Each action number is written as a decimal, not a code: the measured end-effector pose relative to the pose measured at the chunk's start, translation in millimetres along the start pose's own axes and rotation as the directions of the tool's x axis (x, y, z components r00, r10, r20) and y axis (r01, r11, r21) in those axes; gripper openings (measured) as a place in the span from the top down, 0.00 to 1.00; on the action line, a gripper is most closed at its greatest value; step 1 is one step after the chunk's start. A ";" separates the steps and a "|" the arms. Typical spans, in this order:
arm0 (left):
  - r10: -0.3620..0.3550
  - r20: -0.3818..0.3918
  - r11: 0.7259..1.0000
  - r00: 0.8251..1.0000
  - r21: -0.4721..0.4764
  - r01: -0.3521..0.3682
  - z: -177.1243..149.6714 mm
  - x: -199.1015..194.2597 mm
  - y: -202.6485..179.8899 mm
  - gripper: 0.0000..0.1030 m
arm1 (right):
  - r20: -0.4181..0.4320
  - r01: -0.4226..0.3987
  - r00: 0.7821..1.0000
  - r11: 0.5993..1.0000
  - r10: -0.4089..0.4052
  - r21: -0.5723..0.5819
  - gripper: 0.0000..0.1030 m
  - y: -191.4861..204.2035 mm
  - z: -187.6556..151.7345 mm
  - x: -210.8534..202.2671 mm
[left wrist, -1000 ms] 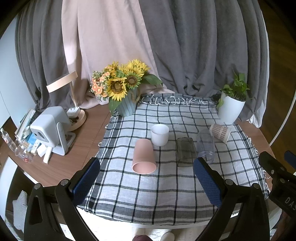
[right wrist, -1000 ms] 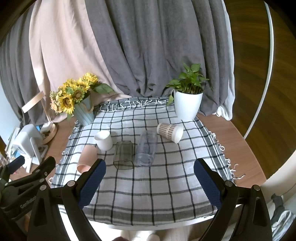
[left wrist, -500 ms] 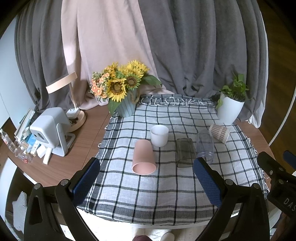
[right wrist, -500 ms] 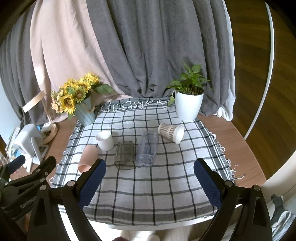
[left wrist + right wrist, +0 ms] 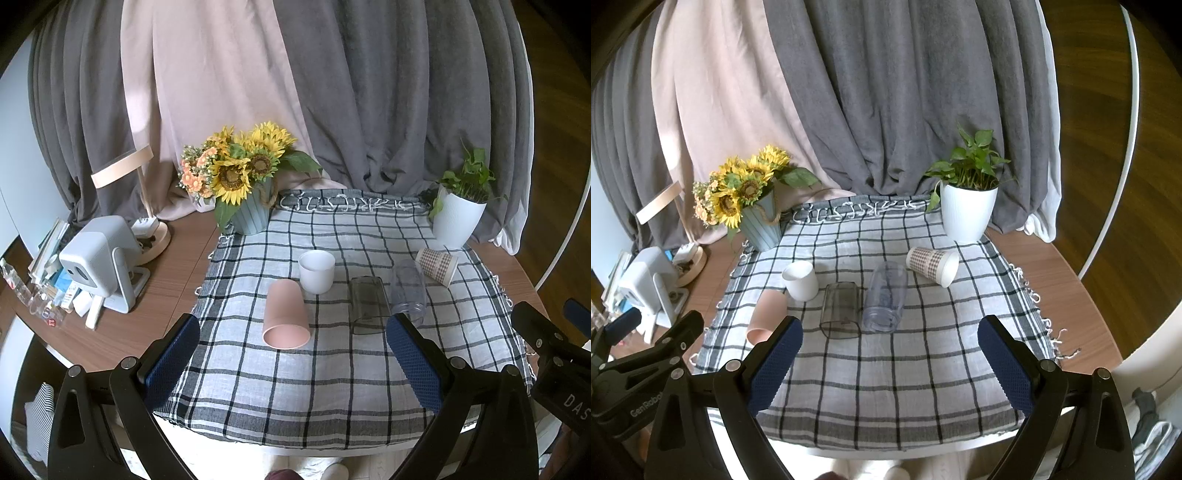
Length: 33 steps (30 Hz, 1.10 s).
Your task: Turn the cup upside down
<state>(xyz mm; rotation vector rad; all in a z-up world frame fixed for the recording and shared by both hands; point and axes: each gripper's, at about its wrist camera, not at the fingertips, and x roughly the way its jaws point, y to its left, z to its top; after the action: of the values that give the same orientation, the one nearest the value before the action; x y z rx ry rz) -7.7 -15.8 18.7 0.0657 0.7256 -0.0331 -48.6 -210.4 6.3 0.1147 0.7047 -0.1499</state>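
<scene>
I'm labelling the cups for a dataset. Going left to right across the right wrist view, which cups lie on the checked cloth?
Pink cup → white cup → smoky square glass → clear tumbler → checked paper cup.

Soft, even daylight in both views, fairly bright; no hard glare. Pale patch of light on the pink-beige curtain (image 5: 207, 92), upper left. Shadows faint & short: the pink plastic cup lying on its side (image 5: 285, 314) drops only a thin dark edge on the black-and-white checked cloth (image 5: 332, 369). Strong fisheye bend w/ black vignette at corners; the round wooden table (image 5: 1052, 280) rim curves. Centre sharp; the blue-padded black left tool (image 5: 293, 360) & right tool (image 5: 890, 363) up close look slightly soft.
</scene>
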 end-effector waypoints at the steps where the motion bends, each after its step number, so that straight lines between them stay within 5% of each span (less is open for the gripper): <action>1: 0.000 0.000 1.000 1.000 0.000 0.000 -0.1 0.1 0.0 0.00 | 0.001 0.000 1.000 1.000 0.000 0.000 0.07 -0.1 -0.3 0.0; 33: -0.006 -0.018 1.000 1.000 0.003 0.006 0.1 3.6 -0.9 0.00 | -0.009 0.001 1.000 1.000 -0.001 -0.004 0.07 2.2 -1.5 4.2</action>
<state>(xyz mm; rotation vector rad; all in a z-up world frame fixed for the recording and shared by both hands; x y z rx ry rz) -5.0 -16.8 16.4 0.0671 0.7438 -0.0398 -46.0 -208.5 2.6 0.1114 0.7143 -0.1491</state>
